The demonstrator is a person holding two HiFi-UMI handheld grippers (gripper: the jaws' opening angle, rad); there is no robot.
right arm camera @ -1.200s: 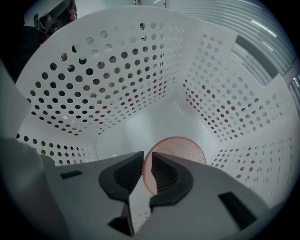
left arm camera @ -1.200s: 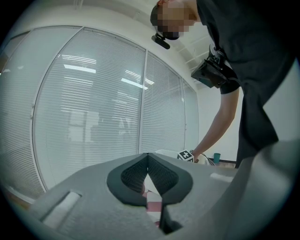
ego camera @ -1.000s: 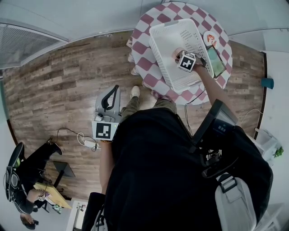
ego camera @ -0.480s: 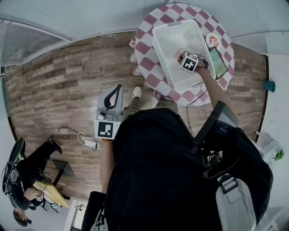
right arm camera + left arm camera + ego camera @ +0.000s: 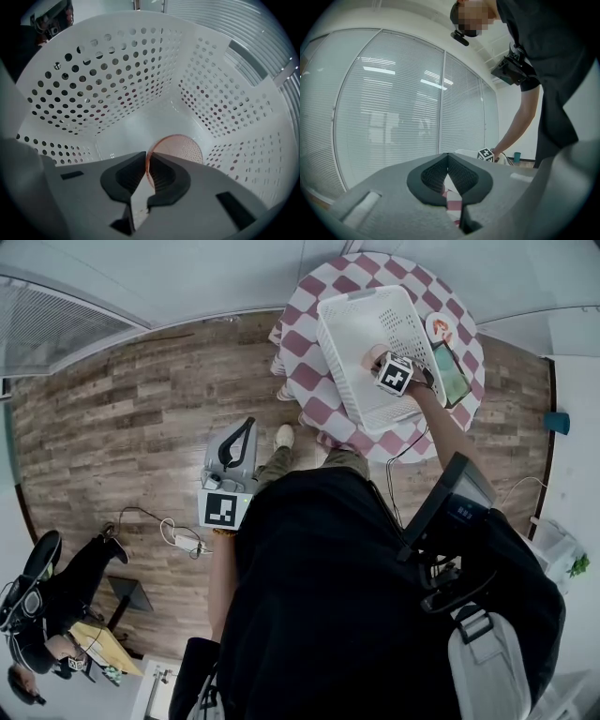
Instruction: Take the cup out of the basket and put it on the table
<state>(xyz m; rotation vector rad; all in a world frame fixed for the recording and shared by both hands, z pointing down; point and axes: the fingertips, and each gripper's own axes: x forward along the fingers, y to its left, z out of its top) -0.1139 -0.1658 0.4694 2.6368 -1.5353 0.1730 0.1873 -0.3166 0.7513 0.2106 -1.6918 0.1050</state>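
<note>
1. The jaws of the right gripper (image 5: 149,157) have just been closing. This is the one change to be noted.
2. The near wall of the cup (image 5: 180,147) is now pinched at the jaw tips. One pad is set inside the rim and the other outside it.
3. The cup is pink and translucent, and is seen upright on the floor of the white perforated basket (image 5: 117,79). It lies straight ahead of the jaws, with most of its mouth to the right of the jaw line.
4. In the head view, the right gripper (image 5: 389,371) is pointed down into the basket (image 5: 347,315). The basket is seated on the checked table (image 5: 309,381).
5. The jaws of the left gripper (image 5: 447,161) are closed tip to tip, and nothing is held between them. The table is seen well beyond them.
6. The grasp is judged to be made, and no lift is yet evident.
7. A straight rise clear of the basket walls is called for next.
8. A pinch on the rim alone is judged liable to let the cup tilt.
</note>
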